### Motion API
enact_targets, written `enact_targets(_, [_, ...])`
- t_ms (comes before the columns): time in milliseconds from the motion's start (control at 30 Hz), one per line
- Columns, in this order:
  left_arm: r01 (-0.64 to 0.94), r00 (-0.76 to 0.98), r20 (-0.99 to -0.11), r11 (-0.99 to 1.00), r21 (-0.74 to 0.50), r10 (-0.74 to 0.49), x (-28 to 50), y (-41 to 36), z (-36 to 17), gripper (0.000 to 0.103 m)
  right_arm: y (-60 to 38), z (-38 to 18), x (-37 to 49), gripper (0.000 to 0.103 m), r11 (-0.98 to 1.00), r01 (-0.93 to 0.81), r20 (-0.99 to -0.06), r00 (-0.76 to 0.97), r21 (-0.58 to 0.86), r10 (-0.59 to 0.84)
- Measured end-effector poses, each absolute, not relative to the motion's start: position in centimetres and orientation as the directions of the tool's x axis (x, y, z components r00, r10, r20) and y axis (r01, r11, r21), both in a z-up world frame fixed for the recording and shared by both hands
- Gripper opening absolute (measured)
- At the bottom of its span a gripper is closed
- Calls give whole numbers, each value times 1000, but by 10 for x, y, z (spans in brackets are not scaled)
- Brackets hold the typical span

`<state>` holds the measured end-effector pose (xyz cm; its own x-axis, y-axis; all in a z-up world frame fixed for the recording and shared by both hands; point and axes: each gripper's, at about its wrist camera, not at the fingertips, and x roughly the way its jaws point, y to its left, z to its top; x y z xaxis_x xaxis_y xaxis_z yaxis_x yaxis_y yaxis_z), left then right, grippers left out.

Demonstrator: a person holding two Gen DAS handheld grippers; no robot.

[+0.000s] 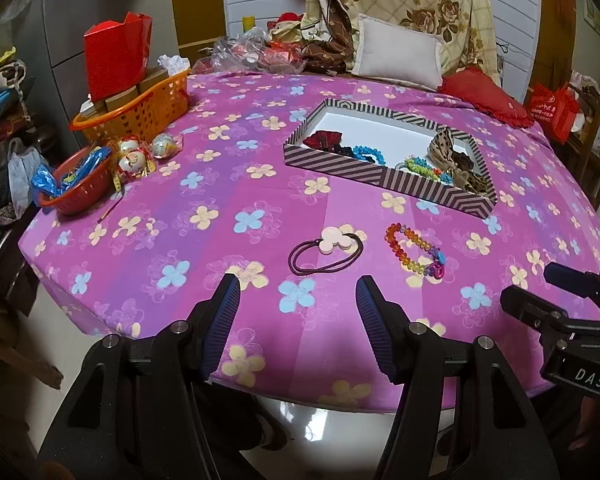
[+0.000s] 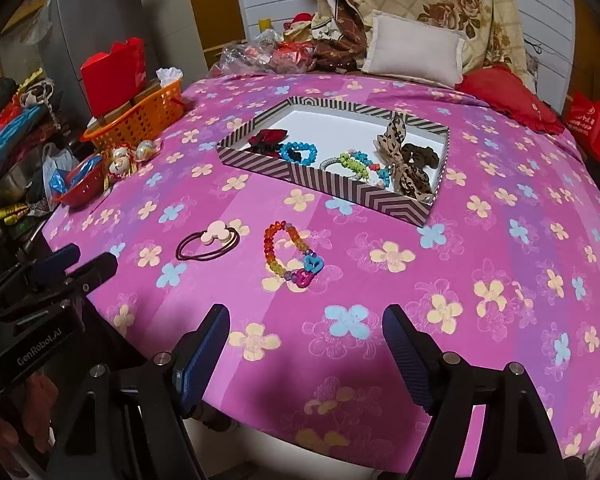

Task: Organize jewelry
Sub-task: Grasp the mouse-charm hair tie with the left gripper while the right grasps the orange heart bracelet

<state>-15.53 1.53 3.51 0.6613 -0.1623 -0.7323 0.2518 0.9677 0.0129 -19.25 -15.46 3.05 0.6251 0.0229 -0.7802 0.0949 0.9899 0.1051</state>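
Note:
A dark hair tie with a pale flower charm [image 1: 327,251] [image 2: 209,241] and a rainbow bead bracelet with heart charms [image 1: 417,251] [image 2: 290,254] lie on the pink flowered tablecloth [image 1: 220,216] [image 2: 420,280], in front of a striped box [image 1: 340,164] [image 2: 364,192]. The box holds several bracelets, scrunchies and a leopard bow. My left gripper [image 1: 298,292] is open and empty, just short of the hair tie. My right gripper [image 2: 306,320] is open and empty, short of the bracelet. Each gripper shows at the other view's edge.
An orange basket [image 1: 140,108] [image 2: 140,116] with a red bag, a red bowl [image 1: 76,188] [image 2: 82,184] and small figurines stand at the table's left. Pillows [image 1: 396,56] and a red cushion [image 1: 484,96] lie at the back. The near table edge is just below the grippers.

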Motion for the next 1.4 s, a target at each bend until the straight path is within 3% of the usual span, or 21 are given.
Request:
enact_targets(300, [239,631,-757,971,-14,-167,-135,11,22,60,-160,31,-180,81,992,76,-737,675,104,25])
enact_targets(967, [184,505,-845,978,-96,-178,-83,31,-28,60,-165,-11,-140,81,996,-76,-728,681,38,79])
enact_targets(1100, [187,499,-850,979,-87,-170,-74,28,-33,60,-163,-24,-126,73,995,-91,-752,652,50,97])
enact_targets(1400, [303,486,-847,951,-68,-216,-49,-1,-32,60,-167,-37,-112,73,992,-103,-772,624,77,125])
